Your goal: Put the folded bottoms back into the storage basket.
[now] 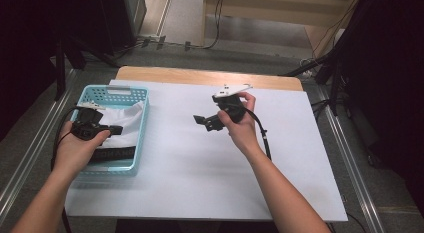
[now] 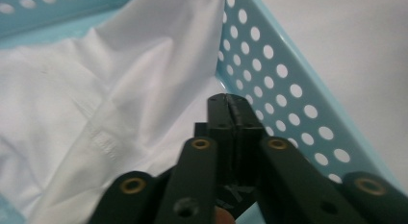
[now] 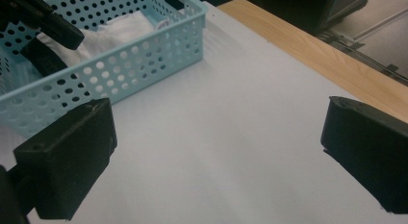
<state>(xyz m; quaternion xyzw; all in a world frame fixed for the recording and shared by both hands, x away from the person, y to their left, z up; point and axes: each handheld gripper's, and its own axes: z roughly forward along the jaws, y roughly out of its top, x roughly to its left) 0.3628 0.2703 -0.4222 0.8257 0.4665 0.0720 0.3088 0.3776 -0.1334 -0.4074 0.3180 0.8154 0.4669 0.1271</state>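
High view: left tongs [image 1: 118,129] over cloth [image 1: 131,118].

We can make out only one piece of lettering: pale capitals on a dark band [image 1: 111,154] lying at the near end of the blue basket [image 1: 142,124] in the high view, beside the white cloth [image 1: 131,120]. The letters are too small and blurred for us to spell out, so we cannot say what word they form. We find no label, brand, number or sign that we can read in the left gripper view or the right gripper view.
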